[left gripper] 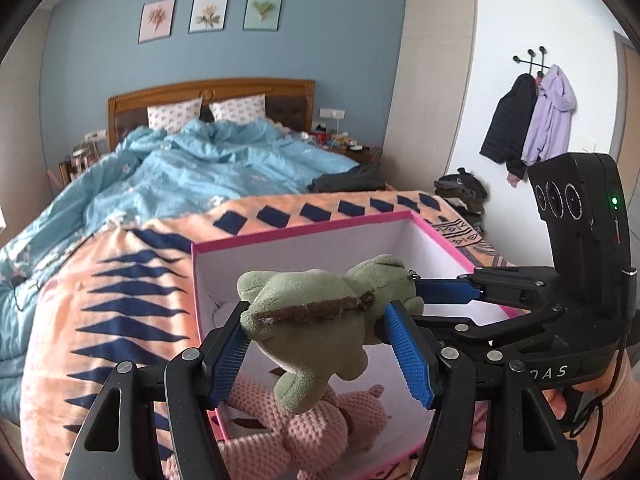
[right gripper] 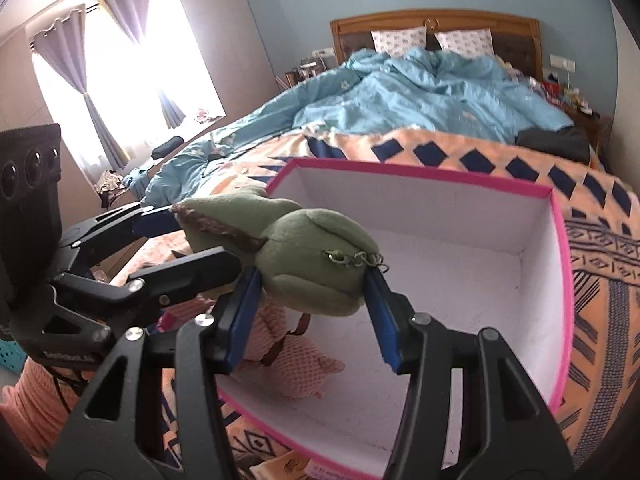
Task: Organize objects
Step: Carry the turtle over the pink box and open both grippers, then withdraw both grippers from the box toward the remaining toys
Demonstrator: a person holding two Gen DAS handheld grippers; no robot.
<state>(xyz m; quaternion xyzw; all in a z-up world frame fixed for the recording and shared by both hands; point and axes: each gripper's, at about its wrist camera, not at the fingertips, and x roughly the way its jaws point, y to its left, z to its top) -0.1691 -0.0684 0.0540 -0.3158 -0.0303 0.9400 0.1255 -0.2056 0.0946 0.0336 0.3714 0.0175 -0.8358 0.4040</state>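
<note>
Both claws clamp one soft green plush turtle [left gripper: 316, 320] mid-frame: left gripper [left gripper: 320, 352] pinches the shell, right gripper [right gripper: 316, 300] the head, likely a handover, holding it above the pink-rimmed white cardboard box [right gripper: 560, 280] on the orange patterned blanket [left gripper: 100, 280]; pink knitted plush [left gripper: 288, 428] already lies inside, lower centre

Pink plush [right gripper: 298, 364] in open box [right gripper: 560, 320]
</note>
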